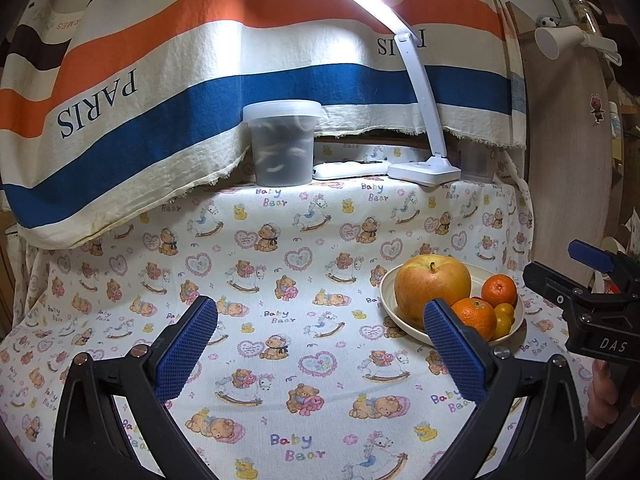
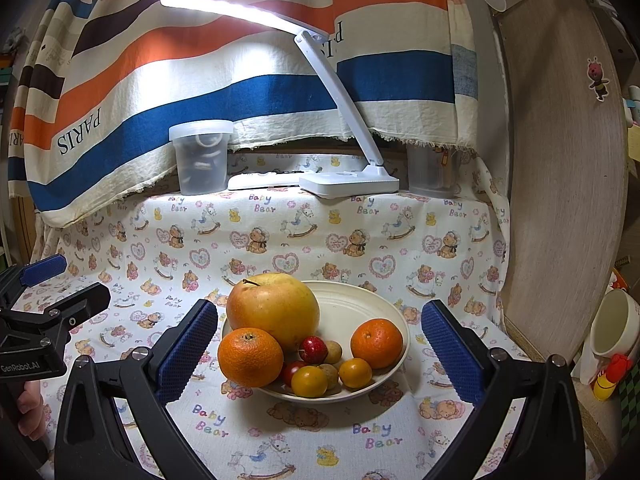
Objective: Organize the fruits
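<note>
Two grippers, both wide open, nothing between the blue ribbed pads of either. Left gripper [image 1: 320, 344] hangs over bare printed tablecloth [image 1: 248, 264], soft cotton with bears and hearts; its right pad overlaps the near edge of the bowl in view, contact unclear. Right gripper [image 2: 320, 344] frames the bowl [image 2: 360, 300], a shallow cream round dish, matte, with fine concentric ridges inside.

Fruit all sits in the bowl: big yellow-red apple [image 2: 274, 308] with stem at the back left, two dimpled oranges, one at front left [image 2: 250, 357] and one at right [image 2: 376, 343], and small smooth round fruits between them, yellow [image 2: 309, 381], red [image 2: 313, 349] and tan [image 2: 333, 351].

Right wrist view shows the small red and tan fruits plus a white mug [image 2: 614, 326] at far right; left wrist view hides them behind the apple and orange. Left wrist view shows the right gripper's black body [image 1: 596, 304] beside the bowl.

Behind: frosted lidded plastic tub [image 2: 201, 158], white folding desk lamp [image 2: 348, 182] lit, striped canvas cloth [image 2: 200, 92].
</note>
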Available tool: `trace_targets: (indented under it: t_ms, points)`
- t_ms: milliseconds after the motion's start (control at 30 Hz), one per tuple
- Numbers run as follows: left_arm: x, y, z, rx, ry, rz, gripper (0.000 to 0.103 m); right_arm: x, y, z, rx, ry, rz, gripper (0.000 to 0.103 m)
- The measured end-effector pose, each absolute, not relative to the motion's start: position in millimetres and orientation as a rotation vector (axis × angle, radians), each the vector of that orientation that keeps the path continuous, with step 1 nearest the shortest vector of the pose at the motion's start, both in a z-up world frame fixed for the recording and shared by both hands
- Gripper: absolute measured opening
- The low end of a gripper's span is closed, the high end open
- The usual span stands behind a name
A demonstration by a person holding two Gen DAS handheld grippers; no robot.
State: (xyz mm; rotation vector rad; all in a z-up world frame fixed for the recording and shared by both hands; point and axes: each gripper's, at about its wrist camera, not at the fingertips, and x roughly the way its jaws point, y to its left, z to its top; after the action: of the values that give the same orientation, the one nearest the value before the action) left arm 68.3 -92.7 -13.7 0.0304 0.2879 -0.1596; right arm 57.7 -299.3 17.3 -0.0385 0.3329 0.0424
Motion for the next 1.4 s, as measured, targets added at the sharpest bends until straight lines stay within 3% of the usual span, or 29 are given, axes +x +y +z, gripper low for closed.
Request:
trace_targets:
  t_ms: [1400]
  points:
    - [70.3,-90.1,-14.8,0.033,0.293,-0.160,0.102,58.3,-299.1,17.0,-0.039,0.335,0.042,0.103]
